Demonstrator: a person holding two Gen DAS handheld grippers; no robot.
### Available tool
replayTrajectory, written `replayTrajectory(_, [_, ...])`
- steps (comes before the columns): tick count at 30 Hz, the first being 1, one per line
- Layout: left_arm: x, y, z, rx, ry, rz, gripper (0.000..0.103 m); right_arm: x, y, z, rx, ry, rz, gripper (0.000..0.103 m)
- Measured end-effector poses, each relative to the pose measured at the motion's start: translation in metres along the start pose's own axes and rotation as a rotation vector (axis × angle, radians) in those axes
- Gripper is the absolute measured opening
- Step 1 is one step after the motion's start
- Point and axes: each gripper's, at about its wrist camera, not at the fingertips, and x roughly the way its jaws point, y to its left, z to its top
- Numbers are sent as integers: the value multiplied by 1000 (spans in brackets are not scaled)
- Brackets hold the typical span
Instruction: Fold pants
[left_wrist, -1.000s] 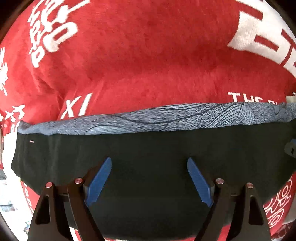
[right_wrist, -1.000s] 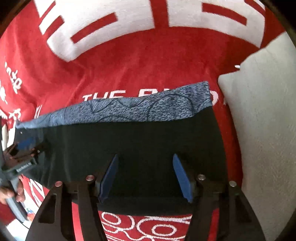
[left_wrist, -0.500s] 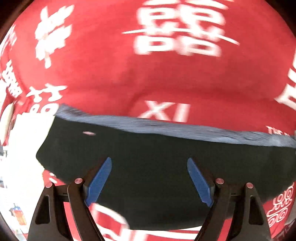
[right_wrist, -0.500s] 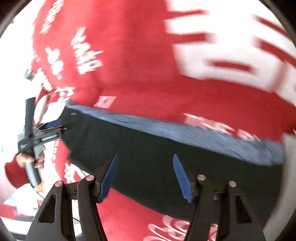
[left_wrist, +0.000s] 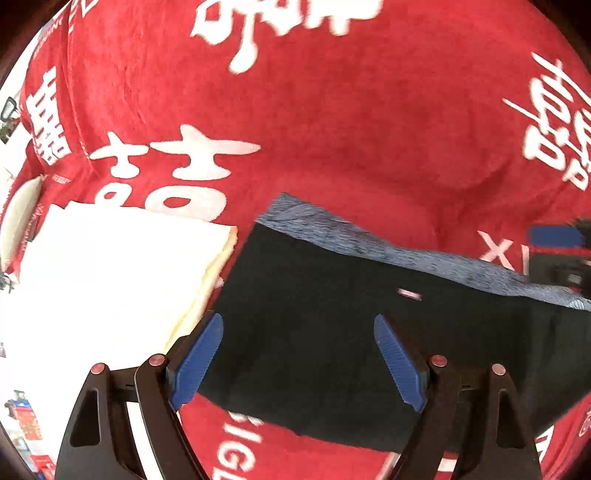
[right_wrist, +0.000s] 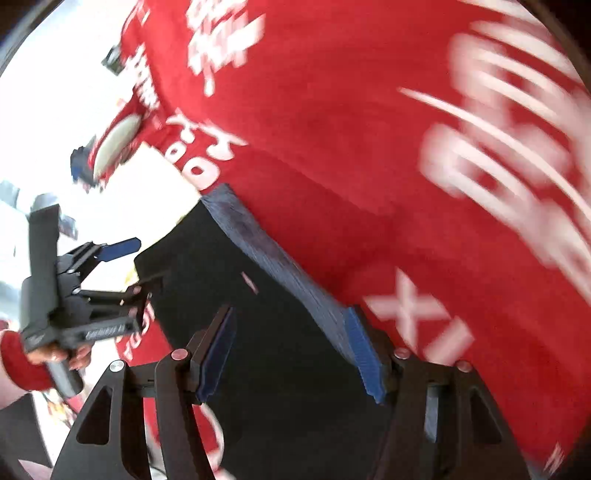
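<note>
The pants (left_wrist: 332, 314) are black with a grey-blue patterned band (left_wrist: 369, 243) along the far edge, folded into a flat rectangle on a red blanket. They also show in the right wrist view (right_wrist: 266, 332). My left gripper (left_wrist: 299, 362) is open and empty, hovering over the near part of the pants; it shows from the side in the right wrist view (right_wrist: 125, 266). My right gripper (right_wrist: 295, 354) is open and empty above the pants, its right finger near the patterned band. Its blue pad shows at the right edge of the left wrist view (left_wrist: 554, 236).
A red blanket with white lettering (left_wrist: 332, 129) covers the surface. A folded white cloth stack (left_wrist: 110, 280) lies just left of the pants. It also shows in the right wrist view (right_wrist: 155, 177). Clutter sits beyond the blanket's left edge.
Both wrist views have swung leftward along the pants. The white stack and the pants' left end have come into view. Both grippers stay open.
</note>
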Motion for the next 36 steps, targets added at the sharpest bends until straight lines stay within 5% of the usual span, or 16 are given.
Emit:
replayTrajectory(8, [42,9,-9,21,37,-105,85,98,40,44,-213,228,-82,64])
replayTrajectory(10, [51,12,-14,12,48,-111,85,122,31,40,-163,340,-60,13])
replayTrajectory(12, [51,13,-16,20,36,-112,85,122,29,40,-105,326,-35,6])
replayTrajectory(19, [49,36,-11,-39,40,-102,85,116,45,53,-86,272,-10,6])
replayTrajectory(25, [41,20,-8,2,15,-46,85,132,51,46,-99,245,-130,19])
replayTrajectory(28, [26,7,-1,15,0,-94,85,97,49,37,-34,170,-134,51])
replayTrajectory(32, [34,-25,5,89,29,-120,85,31,17,-1,135,40,-187,51])
replayTrajectory(36, [57,-47,-4,188,21,13,90,-31,-45,-77,378,-11,-298,51])
